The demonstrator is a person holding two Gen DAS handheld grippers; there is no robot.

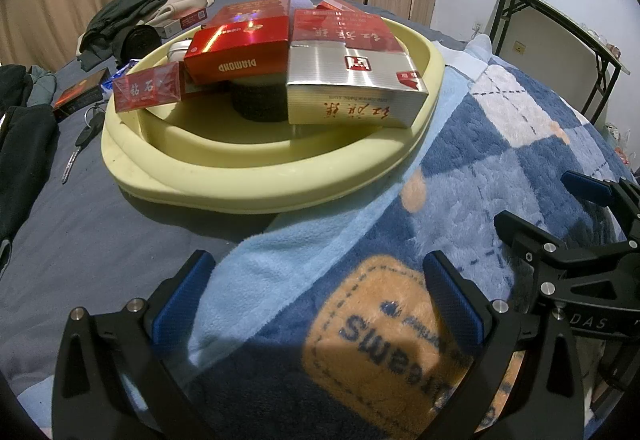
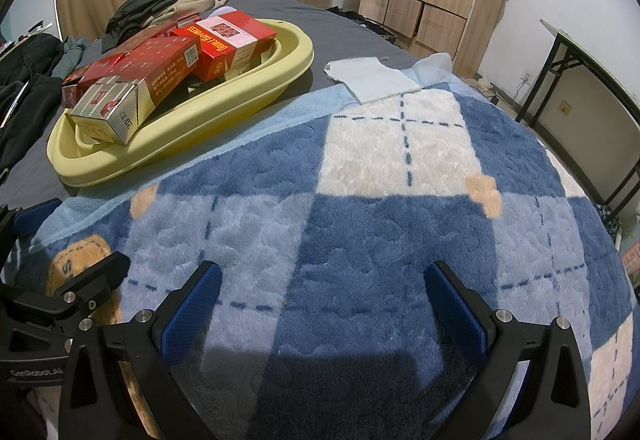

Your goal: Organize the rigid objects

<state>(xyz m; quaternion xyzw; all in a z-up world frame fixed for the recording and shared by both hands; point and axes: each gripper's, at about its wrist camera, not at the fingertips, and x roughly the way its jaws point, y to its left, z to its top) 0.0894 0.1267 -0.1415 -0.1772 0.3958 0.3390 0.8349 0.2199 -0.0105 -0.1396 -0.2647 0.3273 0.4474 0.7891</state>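
A pale yellow basin (image 1: 224, 176) sits on the bed and holds several red and silver cigarette cartons: a silver-and-red carton (image 1: 352, 80), a red DIAMOND carton (image 1: 240, 52) and a small red pack (image 1: 146, 88). The basin (image 2: 200, 120) also shows in the right wrist view, upper left, with a red-and-white carton (image 2: 228, 40) on top. My left gripper (image 1: 320, 296) is open and empty above the blue plaid blanket, short of the basin. My right gripper (image 2: 320, 304) is open and empty over the blanket, to the right of the left one.
A blue plaid fleece blanket (image 2: 360, 200) covers the near bed. Keys (image 1: 80, 144), a dark box (image 1: 76, 96) and piled clothes (image 1: 132, 12) lie left of the basin. A white cloth (image 2: 372, 80) lies beyond the blanket. A folding table (image 2: 592, 80) stands at the right.
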